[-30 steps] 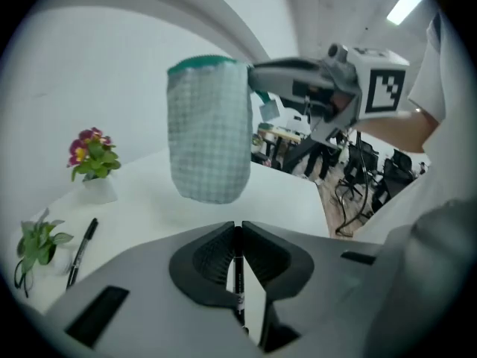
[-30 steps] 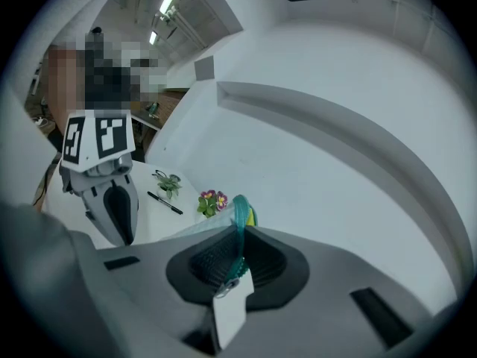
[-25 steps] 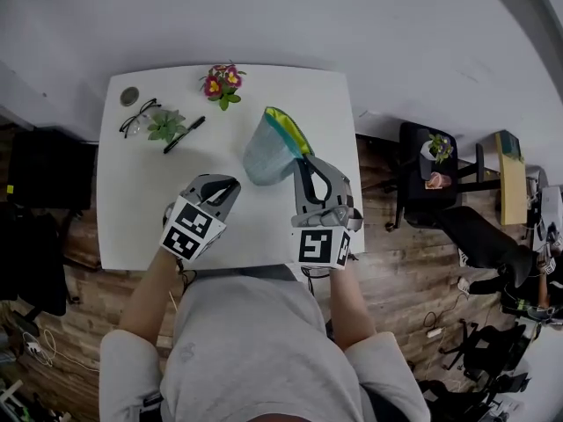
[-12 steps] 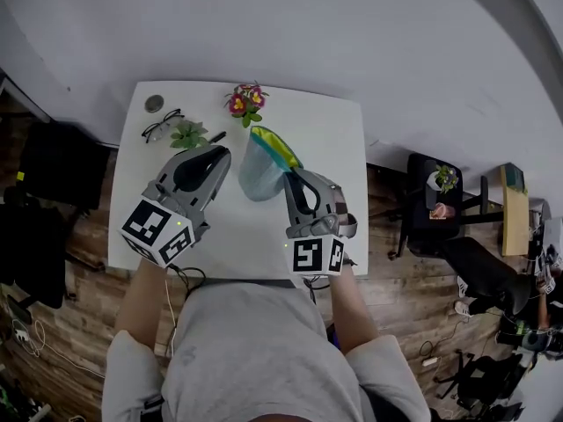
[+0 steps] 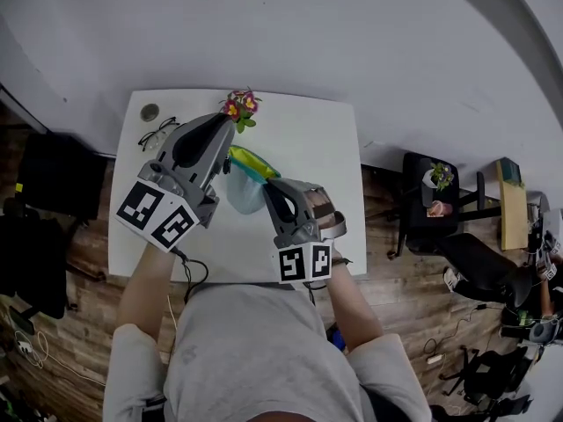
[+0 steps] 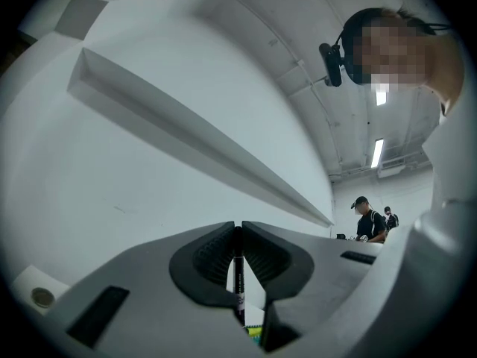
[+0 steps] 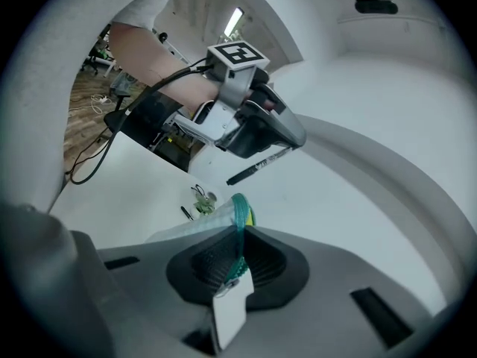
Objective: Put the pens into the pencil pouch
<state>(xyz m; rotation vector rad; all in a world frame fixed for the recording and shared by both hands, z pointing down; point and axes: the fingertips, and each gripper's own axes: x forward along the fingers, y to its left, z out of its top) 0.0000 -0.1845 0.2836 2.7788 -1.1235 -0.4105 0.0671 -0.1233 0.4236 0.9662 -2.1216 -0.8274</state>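
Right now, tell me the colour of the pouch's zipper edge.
Teal green zipper edge, with yellow just inside; clearest in the right gripper view.

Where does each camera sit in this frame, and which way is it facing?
Head view: on the head, steeply down at the white table; forearms, left gripper and right gripper show.
Left gripper view: on the left gripper, tilted up at a white wall; jaws clamp a thin black pen; the person's head shows.
Right gripper view: on the right gripper, facing across the table; jaws pinch the translucent teal pencil pouch; left forearm shows.
Shared: the pen shows in both gripper views.
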